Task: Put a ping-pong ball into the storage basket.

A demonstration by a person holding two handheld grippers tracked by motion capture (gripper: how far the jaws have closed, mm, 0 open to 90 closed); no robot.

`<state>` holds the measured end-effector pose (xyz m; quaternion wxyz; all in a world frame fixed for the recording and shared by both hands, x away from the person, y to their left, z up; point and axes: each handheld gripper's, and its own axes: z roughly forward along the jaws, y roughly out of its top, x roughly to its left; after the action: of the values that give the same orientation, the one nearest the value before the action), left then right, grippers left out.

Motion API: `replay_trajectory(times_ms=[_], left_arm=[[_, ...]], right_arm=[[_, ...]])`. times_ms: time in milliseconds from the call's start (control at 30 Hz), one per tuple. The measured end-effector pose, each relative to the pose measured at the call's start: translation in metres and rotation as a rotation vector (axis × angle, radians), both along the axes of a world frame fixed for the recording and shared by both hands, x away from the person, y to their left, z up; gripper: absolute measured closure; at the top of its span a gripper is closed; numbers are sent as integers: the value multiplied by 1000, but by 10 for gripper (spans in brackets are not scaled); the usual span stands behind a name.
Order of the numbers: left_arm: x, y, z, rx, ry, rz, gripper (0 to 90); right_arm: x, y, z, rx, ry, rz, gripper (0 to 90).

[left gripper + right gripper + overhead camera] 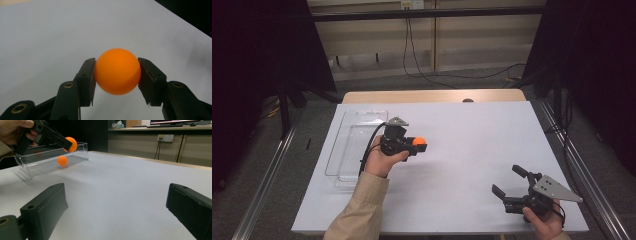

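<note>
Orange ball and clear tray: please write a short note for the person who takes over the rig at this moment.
Left gripper: shut on the orange ball, lifted off the white table, just right of the clear tray.
Right gripper: open, holding nothing, low over the table's near right part.
Done: the ball is gripped and raised.
Left: probably carry the ball over the tray and release it there.
Note: the right gripper view shows an orange spot at the tray wall; I cannot tell if it is a second ball or a reflection.
</note>
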<state>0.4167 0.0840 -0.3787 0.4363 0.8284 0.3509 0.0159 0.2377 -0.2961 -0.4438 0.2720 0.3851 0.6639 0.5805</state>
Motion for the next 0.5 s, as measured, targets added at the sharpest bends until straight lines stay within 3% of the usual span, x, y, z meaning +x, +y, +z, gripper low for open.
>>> replay_trajectory(times_ms=[500], left_arm=[[0, 8, 3, -3, -4, 13, 510]], right_arm=[[0, 0, 0, 1, -1, 0, 24]])
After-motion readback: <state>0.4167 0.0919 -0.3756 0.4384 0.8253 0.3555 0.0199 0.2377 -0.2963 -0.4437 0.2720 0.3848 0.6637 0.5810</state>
